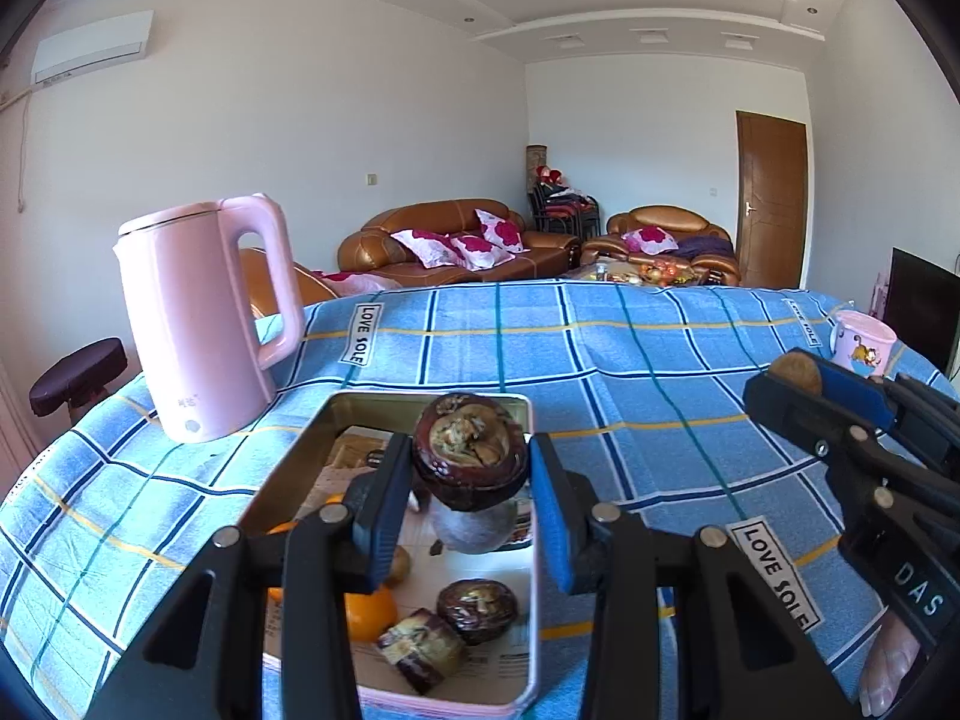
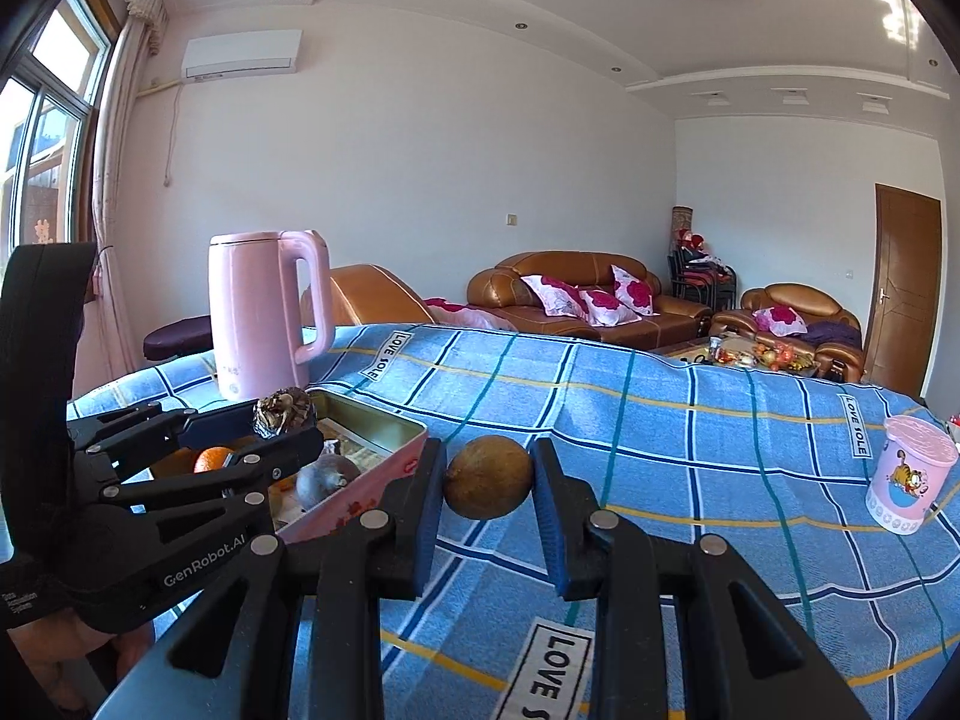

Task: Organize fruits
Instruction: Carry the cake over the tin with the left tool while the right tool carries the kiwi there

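Observation:
My left gripper is shut on a dark purple mangosteen shell, held above an open pink tin. Inside the tin lie an orange, a grey-purple fruit and more mangosteen pieces. My right gripper is shut on a round brown fruit, held over the blue checked cloth to the right of the tin. The left gripper shows in the right wrist view with the shell, and the right gripper shows at the right of the left wrist view with the brown fruit.
A tall pink kettle stands left of the tin's far end. A pink cartoon cup stands on the cloth at the far right. The blue checked cloth covers the table; sofas and a door lie beyond. A person's fingers hold the right gripper.

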Available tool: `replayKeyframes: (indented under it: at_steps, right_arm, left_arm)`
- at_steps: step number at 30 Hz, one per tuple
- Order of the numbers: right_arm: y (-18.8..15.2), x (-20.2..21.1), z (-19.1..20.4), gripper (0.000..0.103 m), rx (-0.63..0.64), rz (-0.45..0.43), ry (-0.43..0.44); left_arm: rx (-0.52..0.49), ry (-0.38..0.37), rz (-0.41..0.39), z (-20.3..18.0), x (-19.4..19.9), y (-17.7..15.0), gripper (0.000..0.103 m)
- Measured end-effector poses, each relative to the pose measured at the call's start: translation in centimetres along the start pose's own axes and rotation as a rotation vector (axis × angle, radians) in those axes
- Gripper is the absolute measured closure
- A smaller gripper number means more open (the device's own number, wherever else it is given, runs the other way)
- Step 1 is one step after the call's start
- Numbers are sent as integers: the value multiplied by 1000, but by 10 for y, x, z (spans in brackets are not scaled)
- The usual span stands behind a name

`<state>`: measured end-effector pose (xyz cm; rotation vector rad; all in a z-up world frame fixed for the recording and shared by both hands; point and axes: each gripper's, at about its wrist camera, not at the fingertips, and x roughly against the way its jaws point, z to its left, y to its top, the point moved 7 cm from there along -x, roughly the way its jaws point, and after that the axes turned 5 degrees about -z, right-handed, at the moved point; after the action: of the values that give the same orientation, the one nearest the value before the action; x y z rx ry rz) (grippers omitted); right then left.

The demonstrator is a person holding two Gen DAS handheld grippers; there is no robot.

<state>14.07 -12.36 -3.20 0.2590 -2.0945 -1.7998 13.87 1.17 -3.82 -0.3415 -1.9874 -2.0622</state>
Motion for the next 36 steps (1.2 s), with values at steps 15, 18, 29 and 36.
replayKeyframes:
  at_steps: [15,18,29,36]
  right_arm:
    - [14,-23,61,72,37,9,124]
    - [12,-29,73,72,47,24,143]
    - [-4,-52,99,72,76,98,193]
    - [-20,-68,103,72,73,169,209]
  left_arm:
    - [38,84,72,65,-9,-10,62]
    - [31,82,87,67,-12,-11,62]
    - [38,74,144,75,-23,-19,62]
    - [41,62,194,76,-33,-30,62]
